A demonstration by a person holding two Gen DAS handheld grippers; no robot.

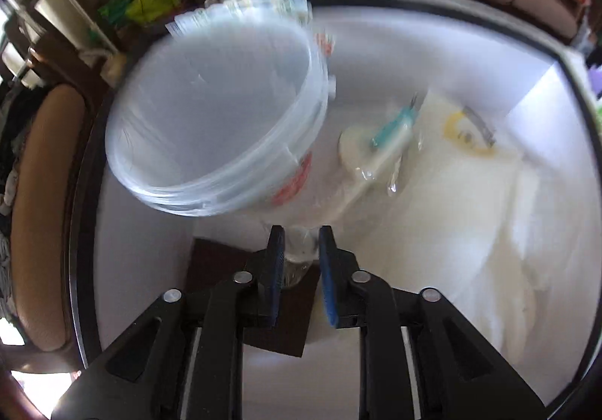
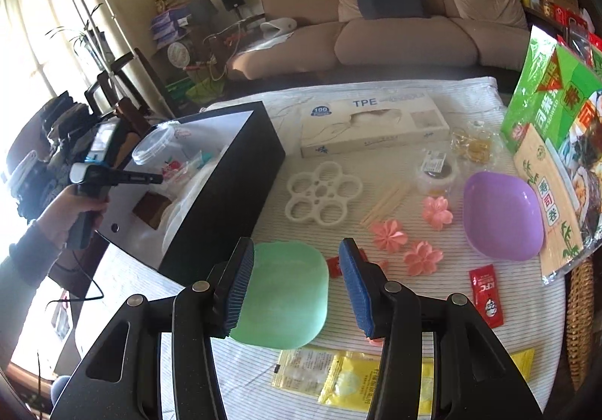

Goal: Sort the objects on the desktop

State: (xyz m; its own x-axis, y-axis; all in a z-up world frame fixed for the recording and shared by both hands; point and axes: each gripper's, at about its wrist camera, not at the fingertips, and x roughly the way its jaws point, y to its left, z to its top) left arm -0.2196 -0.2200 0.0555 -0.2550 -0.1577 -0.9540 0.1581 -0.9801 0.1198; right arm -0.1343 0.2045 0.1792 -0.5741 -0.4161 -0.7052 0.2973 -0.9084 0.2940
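Sorting underway: clear plastic tub [image 1: 214,119], light, rigid and slick, best taken by its rim, sits inside the black box [image 2: 233,187] on the counter. Left gripper [image 1: 300,243], fingers slightly parted, hovers over it, holding nothing. Right gripper [image 2: 297,269] hangs half open, empty, above the green bowl [image 2: 282,299].

clear tub [image 1: 214,119] motion-blurred, seaweed packet [image 2: 557,141] cut off at edge

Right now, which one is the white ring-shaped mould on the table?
Start at the black storage box on the striped tablecloth. Just right of it, before the long TPE glove box, lies the white plastic mould: six rings around a hub, unlike the pink flower-shaped cutters nearby.
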